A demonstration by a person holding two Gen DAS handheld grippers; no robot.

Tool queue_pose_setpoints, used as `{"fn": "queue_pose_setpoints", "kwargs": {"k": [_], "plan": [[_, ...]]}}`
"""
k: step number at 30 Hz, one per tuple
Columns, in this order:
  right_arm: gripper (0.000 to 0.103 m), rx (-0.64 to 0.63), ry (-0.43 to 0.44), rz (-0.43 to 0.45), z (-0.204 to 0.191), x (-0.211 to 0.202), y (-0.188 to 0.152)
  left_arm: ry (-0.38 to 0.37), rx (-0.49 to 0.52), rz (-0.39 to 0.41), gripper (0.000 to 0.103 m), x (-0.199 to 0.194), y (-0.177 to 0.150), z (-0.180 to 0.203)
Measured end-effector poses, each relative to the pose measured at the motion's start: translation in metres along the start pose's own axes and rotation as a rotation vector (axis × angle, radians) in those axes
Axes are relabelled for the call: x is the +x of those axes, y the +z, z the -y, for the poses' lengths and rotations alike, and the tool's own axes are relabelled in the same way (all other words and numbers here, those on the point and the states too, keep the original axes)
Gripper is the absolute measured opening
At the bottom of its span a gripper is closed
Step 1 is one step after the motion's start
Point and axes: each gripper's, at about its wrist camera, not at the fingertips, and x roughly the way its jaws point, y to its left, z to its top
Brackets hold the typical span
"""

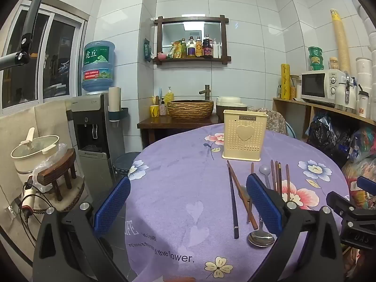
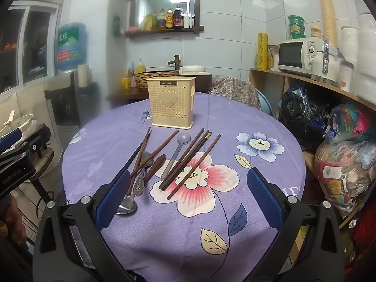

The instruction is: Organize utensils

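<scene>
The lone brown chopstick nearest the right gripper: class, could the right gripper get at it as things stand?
Probably yes. The right gripper is open, the chopstick lies flat on the tablecloth ahead of it, apart from the others, nothing over it.

Two wrist fisheyes, side by side, facing across the table – both sharing the utensil holder

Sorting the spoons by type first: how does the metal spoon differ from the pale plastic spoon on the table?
The metal spoon is shiny and reflective with an ornate embossed handle; the plastic spoon is translucent grey and plain. The metal spoon's bowl faces the near edge of the table; the plastic spoon's bowl faces the cream holder. The metal spoon lies among dark chopsticks, partly behind a gripper finger, whereas the plastic spoon lies mostly clear. Both lie flat on the purple cloth, outside the holder.
</scene>
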Motion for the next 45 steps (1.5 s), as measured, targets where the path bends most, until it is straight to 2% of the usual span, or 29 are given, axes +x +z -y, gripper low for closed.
{"fn": "queue_pose_setpoints", "kwargs": {"k": [45], "plan": [[0.098, 0.000, 0.000, -0.007, -0.0005, 0.0004, 0.0001, -0.001, 0.009, -0.007, 0.098, 0.0019, 0.0001, 0.0052]]}}
